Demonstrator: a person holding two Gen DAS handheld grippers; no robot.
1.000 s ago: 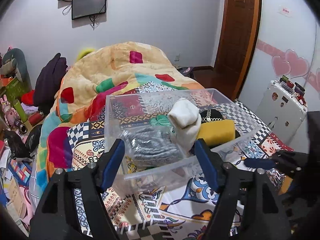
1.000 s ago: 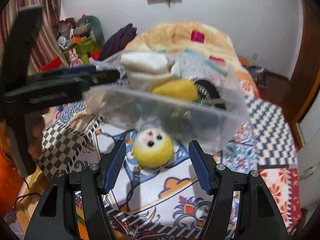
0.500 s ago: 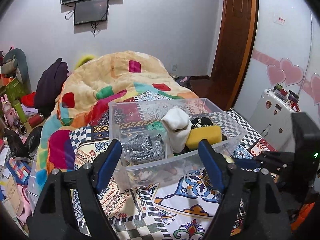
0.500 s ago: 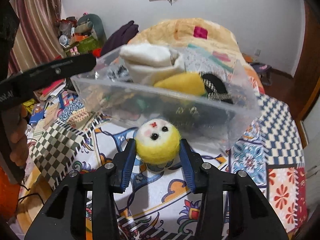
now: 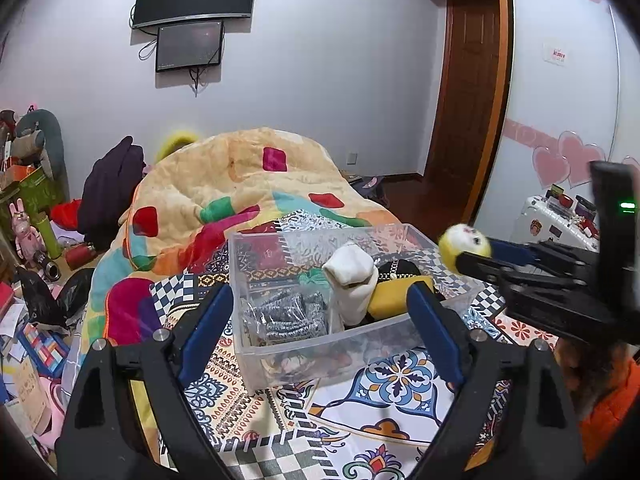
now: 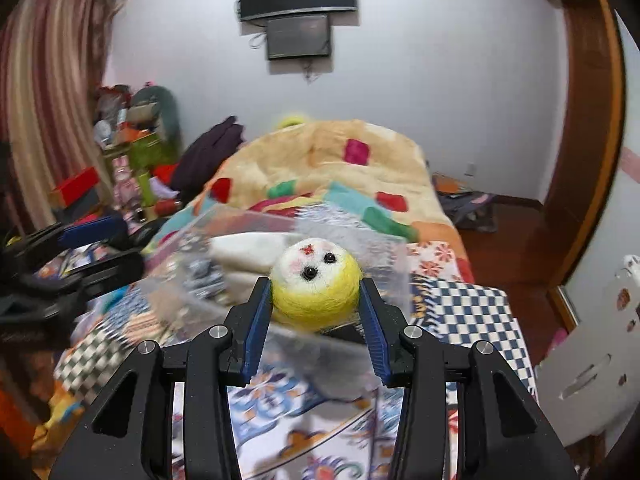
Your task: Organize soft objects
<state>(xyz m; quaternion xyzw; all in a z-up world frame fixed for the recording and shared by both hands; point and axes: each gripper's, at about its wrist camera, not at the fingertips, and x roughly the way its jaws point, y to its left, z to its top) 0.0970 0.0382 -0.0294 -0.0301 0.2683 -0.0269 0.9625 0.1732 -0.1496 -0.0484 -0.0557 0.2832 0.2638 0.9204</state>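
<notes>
- The right gripper [image 6: 316,312] is clenched on the yellow felt ball [image 6: 315,284]: both blue pads [image 6: 256,320] press into its sides, and its white face with two black eyes points up and away from the fingers.
- Seen from the left wrist, the same ball [image 5: 464,242] sits at the tip of the right gripper [image 5: 472,254], raised above the right rim of the clear bin [image 5: 320,344], just past that rim.
- The left gripper [image 5: 320,312] stands wide apart and holds nothing; its blue fingers [image 5: 208,328] frame the near wall of the bin without clearly touching it.
- Beyond the left fingertips, inside the bin, lie a grey knitted bundle [image 5: 284,314], a white rolled sock [image 5: 352,280] standing upright, and a yellow plush piece [image 5: 394,292] just right of the sock.
- A dark item with a chain behind the yellow piece is mostly hidden and cannot be identified.
- In the right wrist view the bin [image 6: 240,264] is blurred, and its contents behind the ball are hard to make out.
- The bin rests on a patterned bedspread [image 5: 400,400], partly covered by both grippers' bodies.
</notes>
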